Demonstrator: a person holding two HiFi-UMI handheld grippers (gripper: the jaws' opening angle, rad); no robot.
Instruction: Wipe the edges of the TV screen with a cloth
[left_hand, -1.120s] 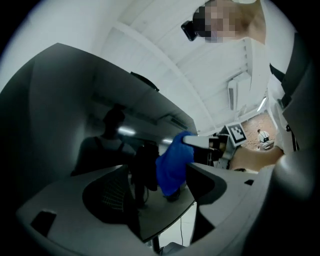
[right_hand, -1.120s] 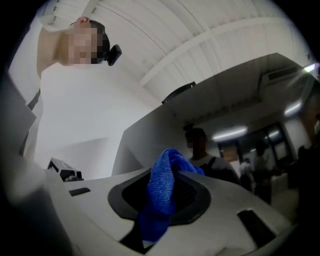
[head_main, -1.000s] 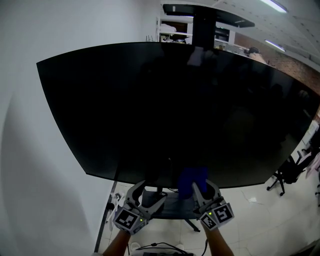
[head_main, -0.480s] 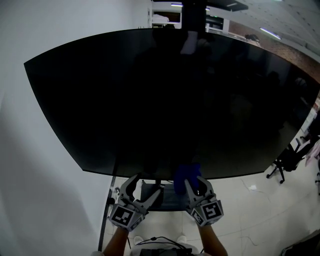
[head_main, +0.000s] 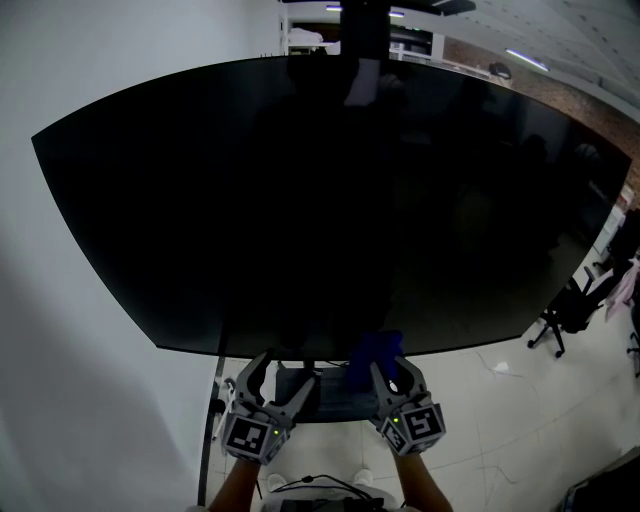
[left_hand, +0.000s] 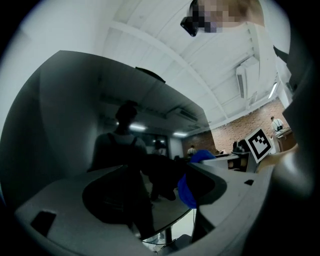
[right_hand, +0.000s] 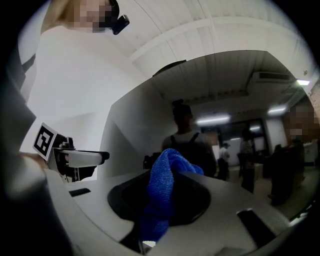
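Two claws sit low under the TV (head_main: 330, 200), near the middle of its bottom edge. On the left, my left claw (head_main: 283, 383) is spread wide with nothing between its jaws. Through the gap I see only the TV's lower edge and a bit of blue beyond. It hangs just below that edge, apart from it as far as I can tell. Beside it to the right, my right claw (head_main: 386, 376) is clamped on the cloth (head_main: 376, 353), a blue wad that sticks up past the jaw tips and reaches the bottom edge of the dark screen. Whether it presses on the glass I cannot tell. I judge the wiping to be early, somewhere on the bottom edge. The glass shows no streak to mark what is done. The left, top and right edges lie well apart from the cloth and look yet to do.
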